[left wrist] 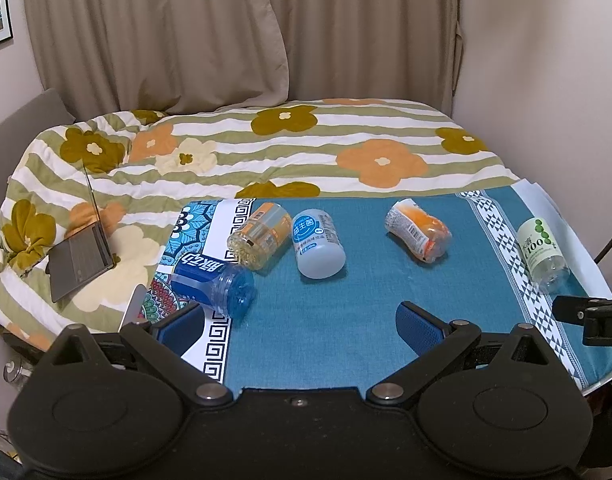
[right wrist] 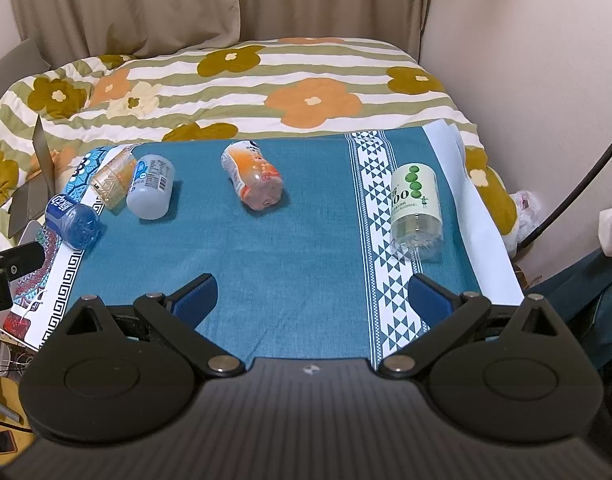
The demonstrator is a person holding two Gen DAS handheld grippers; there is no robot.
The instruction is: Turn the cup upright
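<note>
Both grippers hover low over the near edge of the table, which is covered in teal cloth; the left gripper has its blue-padded fingers spread wide with nothing between them, touching nothing, and the right gripper is likewise wide open and empty. Five cut-bottle cups lie on their sides on the table, none upright, contents not discernible, all look empty. Nearest left is the blue cup, on the patterned mat at the table's left side, just ahead of the left gripper's left finger. Far right, the green-label cup lies on the white triangle border, just ahead of the right gripper's right finger. Further back, the clear amber cup and the pale white-blue cup lie side by side, touching or nearly so. The orange-print cup lies alone mid-table, well apart from the others. Beyond the table is a floral striped bed quilt with an open laptop on it at left, then curtains.
</note>
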